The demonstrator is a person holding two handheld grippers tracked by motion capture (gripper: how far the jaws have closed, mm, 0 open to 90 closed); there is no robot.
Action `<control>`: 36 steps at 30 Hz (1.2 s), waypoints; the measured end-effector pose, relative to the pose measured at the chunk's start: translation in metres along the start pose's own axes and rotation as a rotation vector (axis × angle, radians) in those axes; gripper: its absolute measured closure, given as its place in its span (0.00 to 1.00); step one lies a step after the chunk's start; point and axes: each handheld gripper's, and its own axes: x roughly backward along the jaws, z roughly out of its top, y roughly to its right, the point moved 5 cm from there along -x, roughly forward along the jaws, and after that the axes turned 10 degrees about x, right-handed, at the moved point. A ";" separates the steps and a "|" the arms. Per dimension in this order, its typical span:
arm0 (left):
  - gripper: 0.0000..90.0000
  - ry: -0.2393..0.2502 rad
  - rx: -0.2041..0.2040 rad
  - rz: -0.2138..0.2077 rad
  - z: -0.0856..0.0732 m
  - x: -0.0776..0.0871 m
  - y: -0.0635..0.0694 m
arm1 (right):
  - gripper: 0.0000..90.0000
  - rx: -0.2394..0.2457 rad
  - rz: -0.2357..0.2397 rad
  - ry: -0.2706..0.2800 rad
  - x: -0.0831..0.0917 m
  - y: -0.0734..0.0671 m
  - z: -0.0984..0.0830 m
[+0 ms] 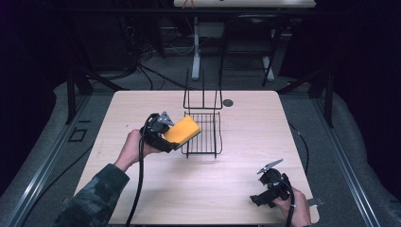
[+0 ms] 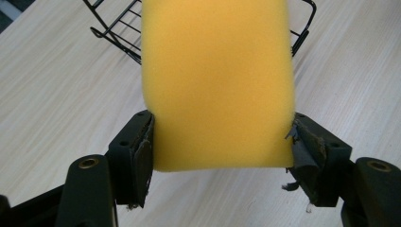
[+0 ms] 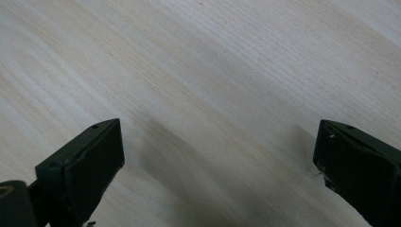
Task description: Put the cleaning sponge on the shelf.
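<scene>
Left tongs (image 2: 222, 142) clamp yellow sponge (image 2: 217, 80) above wire rack (image 1: 203, 135).

Matt foam sponge (image 2: 217, 80), black wire rack (image 1: 204, 137)

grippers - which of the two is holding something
The left gripper: its jaws clamp the yellow sponge beside the black wire rack. The right gripper stands open over bare table, jaws wide apart, nothing between them.
</scene>
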 end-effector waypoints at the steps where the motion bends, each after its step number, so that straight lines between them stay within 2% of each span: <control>1: 0.36 -0.003 -0.008 -0.004 0.001 -0.001 0.000 | 0.02 -0.001 0.001 0.000 0.000 0.000 0.000; 3: 0.36 -0.007 -0.022 -0.011 0.002 -0.004 0.001 | 0.02 0.003 0.000 -0.002 -0.001 0.000 0.000; 6: 0.35 -0.012 -0.072 -0.018 0.006 -0.011 0.003 | 0.02 0.000 0.003 -0.001 -0.001 -0.001 0.000; 10: 0.35 -0.026 -0.117 -0.052 0.011 -0.019 0.007 | 0.02 0.002 -0.001 -0.003 0.000 0.000 0.000; 14: 0.35 -0.034 -0.143 -0.070 0.016 -0.027 0.010 | 0.02 0.000 0.004 -0.001 -0.001 -0.001 0.000; 25: 0.35 -0.107 -0.247 -0.097 0.027 -0.049 0.014 | 0.02 0.006 0.001 -0.002 -0.001 0.000 0.000; 36: 0.35 -0.144 -0.279 -0.116 0.029 -0.069 0.014 | 0.02 0.004 0.004 -0.004 0.000 -0.001 0.000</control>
